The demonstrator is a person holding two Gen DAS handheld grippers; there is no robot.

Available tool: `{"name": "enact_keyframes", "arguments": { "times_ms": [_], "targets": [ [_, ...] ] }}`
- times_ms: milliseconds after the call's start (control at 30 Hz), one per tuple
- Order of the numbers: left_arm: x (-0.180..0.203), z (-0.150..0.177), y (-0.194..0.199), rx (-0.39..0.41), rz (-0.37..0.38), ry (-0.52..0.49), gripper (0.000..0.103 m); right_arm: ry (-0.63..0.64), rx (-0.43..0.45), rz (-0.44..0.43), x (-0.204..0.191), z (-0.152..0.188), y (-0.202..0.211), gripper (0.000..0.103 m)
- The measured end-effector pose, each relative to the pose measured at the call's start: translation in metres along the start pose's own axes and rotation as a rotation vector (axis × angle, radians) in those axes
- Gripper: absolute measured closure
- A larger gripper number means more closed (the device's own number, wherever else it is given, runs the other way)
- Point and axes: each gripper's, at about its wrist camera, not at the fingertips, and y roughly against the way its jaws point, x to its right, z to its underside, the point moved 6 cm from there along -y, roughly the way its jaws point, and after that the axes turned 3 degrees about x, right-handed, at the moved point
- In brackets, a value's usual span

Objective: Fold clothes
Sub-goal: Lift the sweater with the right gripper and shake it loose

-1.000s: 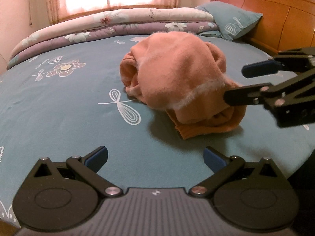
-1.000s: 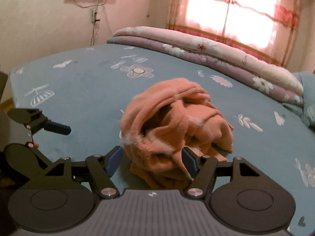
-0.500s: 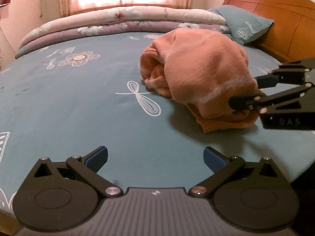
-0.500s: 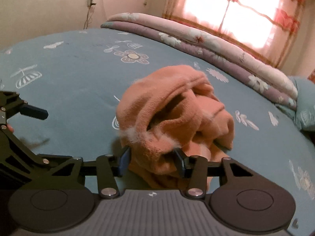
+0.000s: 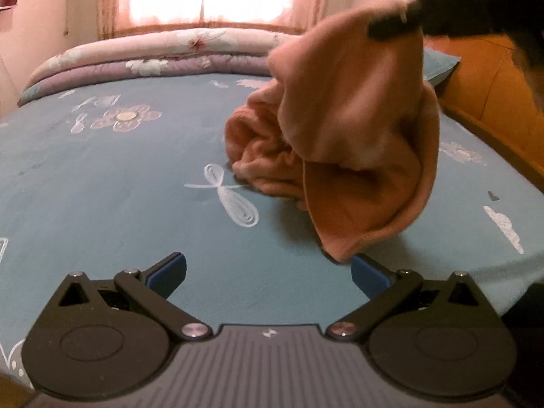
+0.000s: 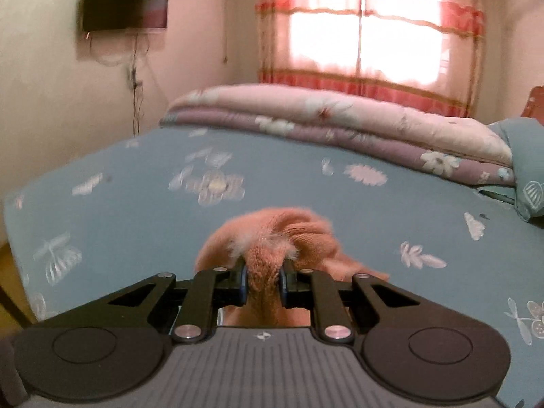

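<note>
- The right tool [image 6: 262, 280] was clamped on a bunched fold of the orange garment [image 5: 357, 142], its blue-padded fingers [image 6: 242, 278] pressed in close from both sides with knitted fabric and pale fuzz squeezed up between them.
- In the left wrist view, that same tool appeared as a blurred dark shape at the upper right, holding the garment's top edge raised above the bed [image 5: 102, 187].
- The garment hung down from that grip in a loose drape; its lower part lay crumpled on the teal sheet beside a white dragonfly print [image 5: 234, 197].
- The lowest hem of the drape reached down just beside the right-hand finger of the left tool [image 5: 268, 272]; whether they touched could not be told.
- The left tool was spread wide with nothing between its fingers, low over the near edge of the bed.
- A folded floral quilt [image 6: 340, 115] lay along the far side of the bed under a bright curtained window [image 6: 367, 23].
- A teal pillow [image 6: 523, 170] lay at the right, and a dark screen [image 6: 125, 3] was mounted on the wall.
</note>
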Motion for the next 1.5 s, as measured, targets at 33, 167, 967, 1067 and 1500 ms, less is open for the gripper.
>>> {"name": "enact_keyframes", "arguments": {
  "times_ms": [33, 167, 967, 1067, 1500],
  "targets": [
    [0.002, -0.001, 0.001, 0.005, 0.004, -0.006, 0.000, -0.010, 0.016, 0.005, 0.005, -0.007, 0.005, 0.083],
    [0.008, -0.005, 0.002, 0.015, 0.010, -0.020, 0.000, -0.064, 0.060, 0.059, 0.039, -0.024, 0.017, 0.083],
    [0.023, -0.008, -0.020, -0.039, -0.006, -0.078, 0.000, -0.401, -0.278, 0.515, 0.224, 0.139, -0.009, 0.077],
    [0.025, -0.010, -0.020, -0.038, -0.003, -0.088, 0.000, -0.402, -0.261, 0.515, 0.222, 0.147, 0.002, 0.069],
    [0.039, -0.033, -0.030, 0.016, 0.053, -0.118, 0.001, -0.286, -0.091, 0.377, 0.140, 0.133, 0.047, 0.039]
  ]
}}
